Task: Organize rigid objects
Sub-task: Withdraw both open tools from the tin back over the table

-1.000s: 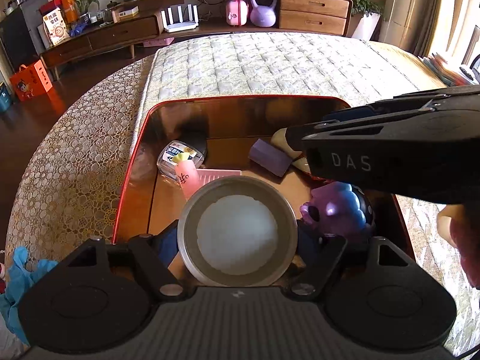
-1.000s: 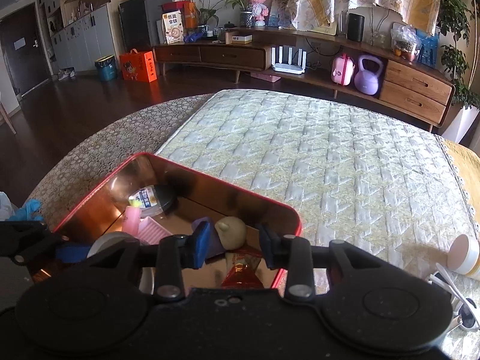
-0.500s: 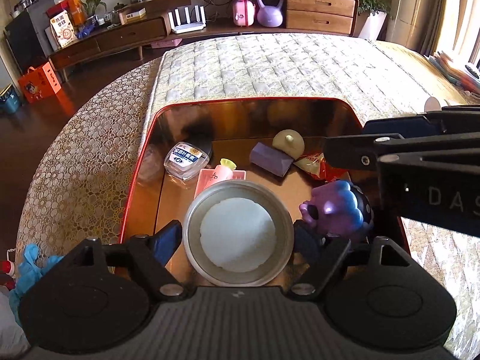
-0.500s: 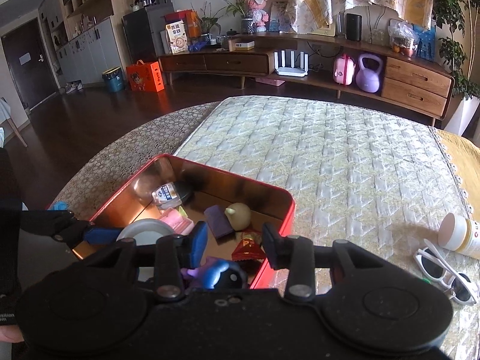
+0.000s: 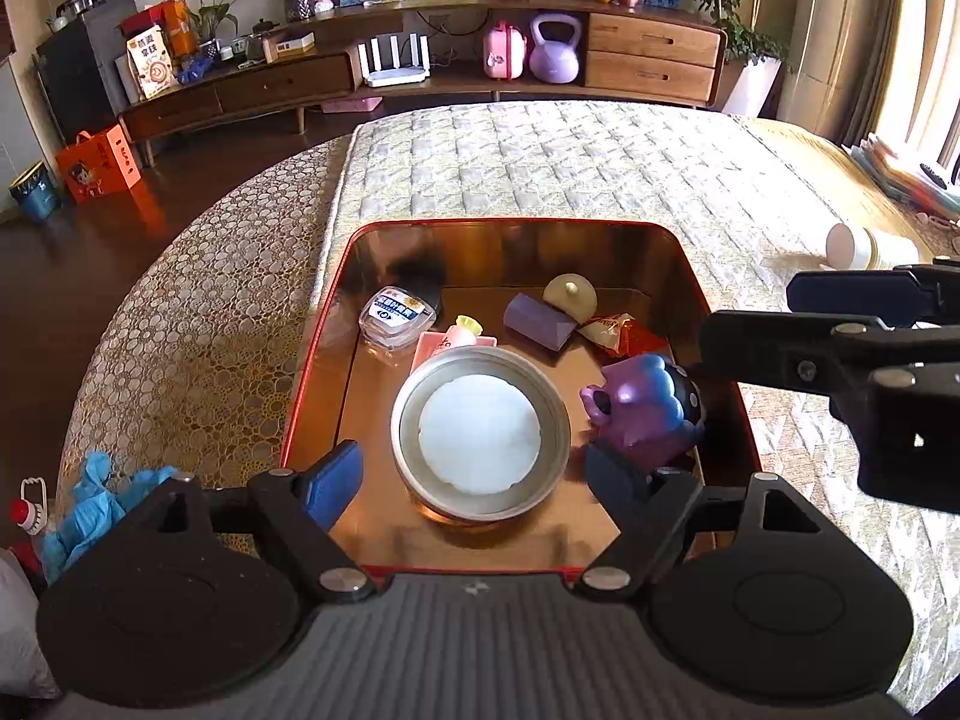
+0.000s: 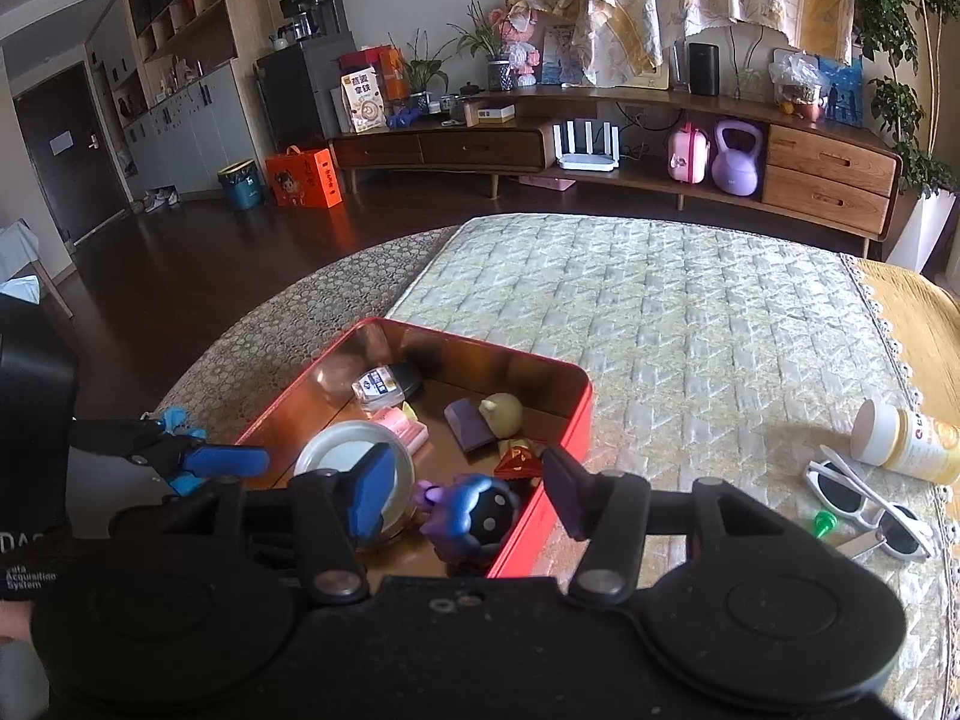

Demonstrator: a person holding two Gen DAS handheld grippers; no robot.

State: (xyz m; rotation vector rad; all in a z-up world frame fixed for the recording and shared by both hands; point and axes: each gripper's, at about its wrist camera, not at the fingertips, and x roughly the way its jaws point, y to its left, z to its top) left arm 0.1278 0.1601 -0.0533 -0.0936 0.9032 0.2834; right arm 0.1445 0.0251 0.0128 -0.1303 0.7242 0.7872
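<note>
A red tin box (image 5: 312, 360) with a shiny gold inside sits on the quilted bed cover (image 5: 570, 162), and most of the loose things are already in it. Nearest the front is a round metal tin (image 5: 480, 433) with a white top, lying flat on the box floor. To its right stands a purple and blue toy figure (image 5: 645, 414), close against the box's right wall. Behind them lie a pink tube (image 5: 457, 341) with a yellow cap, a small clear case (image 5: 396, 317) with a blue-and-white label, a purple block (image 5: 536, 321), a cream dome-shaped piece (image 5: 570, 294) and a red and white packet (image 5: 618, 330). The label's writing is too small to read.

The left gripper (image 5: 474, 483) hangs over the front of the box with its jaws spread wide either side of the metal tin, not touching it. The right gripper (image 6: 465, 486) is above the box's right corner, its jaws opening, with the toy figure below the gap and nothing pressed between its pads.

Out on the bed cover to the right lie a white bottle (image 6: 906, 441) on its side and white sunglasses (image 6: 864, 498). The left tool's body bears the words "Acquisition System".
</note>
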